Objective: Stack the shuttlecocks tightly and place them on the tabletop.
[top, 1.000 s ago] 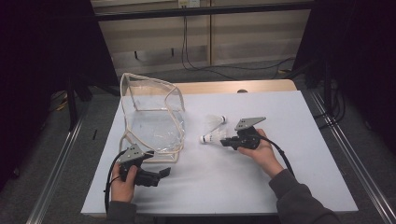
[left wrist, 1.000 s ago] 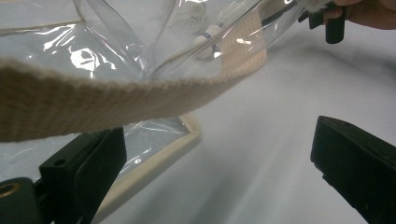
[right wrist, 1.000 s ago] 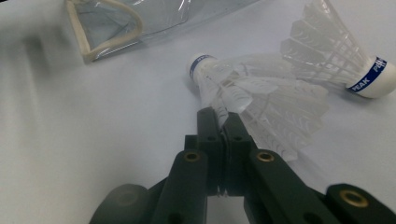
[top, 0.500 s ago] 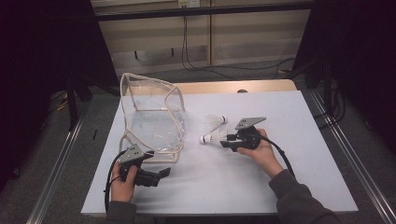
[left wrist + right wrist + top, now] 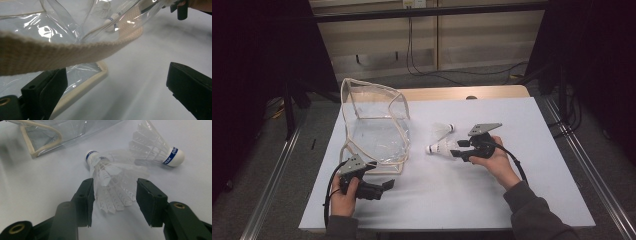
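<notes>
Right gripper (image 5: pixel 113 202) jaws just been opening, white feathered shuttlecock (image 5: pixel 110 182) lying between them, pads off feathers, beside second shuttlecock (image 5: pixel 156 147). Left gripper (image 5: pixel 117 92) gapes wide by clear plastic bag (image 5: pixel 374 125) with beige strap (image 5: pixel 62 51), likely poised to hold its mouth open for loading.

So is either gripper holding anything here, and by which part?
Nothing is held. The right gripper has just been opening, its jaws astride the near shuttlecock at its feathers without pinching. The left gripper is open beside the clear bag.
</notes>
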`<state>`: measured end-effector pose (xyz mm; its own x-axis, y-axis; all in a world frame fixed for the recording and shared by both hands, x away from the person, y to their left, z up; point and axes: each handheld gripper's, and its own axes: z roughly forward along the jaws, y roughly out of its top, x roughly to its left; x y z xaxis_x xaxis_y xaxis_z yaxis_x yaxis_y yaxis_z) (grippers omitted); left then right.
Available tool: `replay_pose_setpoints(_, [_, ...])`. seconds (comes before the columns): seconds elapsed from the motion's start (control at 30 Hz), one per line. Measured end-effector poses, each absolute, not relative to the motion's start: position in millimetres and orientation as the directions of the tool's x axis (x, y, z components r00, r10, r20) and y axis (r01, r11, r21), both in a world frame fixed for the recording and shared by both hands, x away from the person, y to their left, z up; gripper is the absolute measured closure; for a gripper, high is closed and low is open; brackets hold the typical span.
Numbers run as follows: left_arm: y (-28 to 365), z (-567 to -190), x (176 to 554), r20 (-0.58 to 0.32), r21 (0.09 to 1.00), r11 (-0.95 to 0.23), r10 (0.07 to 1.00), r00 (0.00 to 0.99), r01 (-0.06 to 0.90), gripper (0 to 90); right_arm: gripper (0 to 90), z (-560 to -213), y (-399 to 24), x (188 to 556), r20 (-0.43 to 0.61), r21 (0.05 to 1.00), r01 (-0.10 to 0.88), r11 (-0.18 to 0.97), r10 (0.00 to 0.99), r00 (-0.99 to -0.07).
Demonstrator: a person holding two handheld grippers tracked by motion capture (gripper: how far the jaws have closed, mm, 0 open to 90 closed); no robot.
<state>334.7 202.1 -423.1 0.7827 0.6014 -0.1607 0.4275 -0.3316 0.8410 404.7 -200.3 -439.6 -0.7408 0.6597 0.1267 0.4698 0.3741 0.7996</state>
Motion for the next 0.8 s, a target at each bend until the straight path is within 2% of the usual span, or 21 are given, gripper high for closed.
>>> replay_pose_setpoints(0.27, [202, -423, 334, -0.161, 0.843, -0.329, 0.601, 0.783, 0.426, 3.7, 43.4, -432, -204, 403, 0.103, 0.811, 0.453, 0.369, 0.672, -0.733])
replay_pose_setpoints(0.57, [202, -423, 334, -0.159, 0.844, -0.33, 0.601, 0.783, 0.423, 3.7, 30.7, -422, -208, 405, 0.117, 0.819, 0.465, 0.337, 0.695, -0.709])
replay_pose_setpoints(0.8, [203, -422, 334, -0.164, 0.846, -0.32, 0.604, 0.78, 0.425, 3.7, 24.4, -416, -209, 405, 0.114, 0.824, 0.465, 0.323, 0.71, -0.695])
